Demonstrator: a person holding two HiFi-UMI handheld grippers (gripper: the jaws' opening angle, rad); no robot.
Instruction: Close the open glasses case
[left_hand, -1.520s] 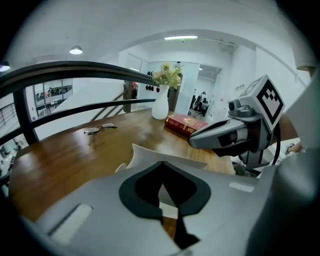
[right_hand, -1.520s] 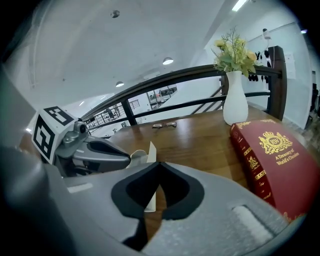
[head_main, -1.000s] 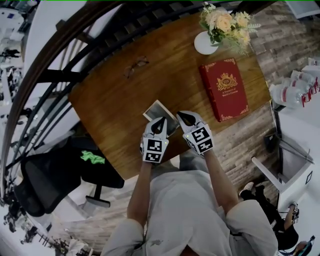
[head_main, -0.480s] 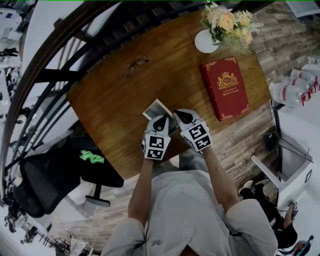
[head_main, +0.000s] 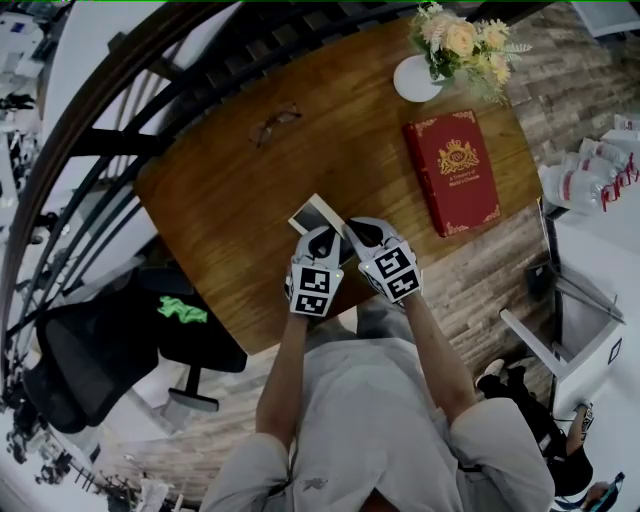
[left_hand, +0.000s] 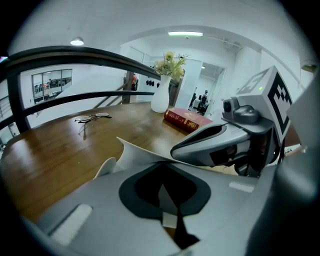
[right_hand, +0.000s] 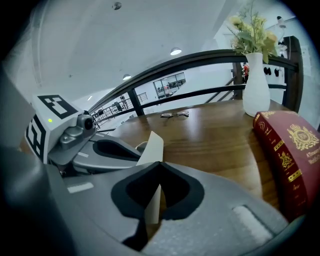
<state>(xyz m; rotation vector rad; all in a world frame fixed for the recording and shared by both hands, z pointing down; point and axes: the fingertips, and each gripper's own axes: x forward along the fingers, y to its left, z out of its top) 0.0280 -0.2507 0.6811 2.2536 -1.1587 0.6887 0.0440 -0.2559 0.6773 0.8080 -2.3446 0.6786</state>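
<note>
Case: the pale glasses case lies open near the front edge of the wooden counter, right in front of the person, with one flat panel tilted up off the wood.
Left gripper: the left gripper meets the case from the near side; its jaws are pressed together on a thin pale flap of the case, which stands edge-on in the dark notch between them.
Right gripper: the right gripper sits just beside the left one, the two almost touching. Its jaws are likewise pinched onto a thin pale sheet of the case, and the raised panel juts out just beyond them.
Book: a red book with gold ornament lies flat on the counter's right side, well apart from the case.
Vase: a white vase of pale flowers stands at the far end, beyond the book.
Glasses: a pair of glasses rests on the far left of the counter, well apart from the case.
Surroundings: a dark curved railing runs along the counter's far side, and a black chair stands below it at left.
</note>
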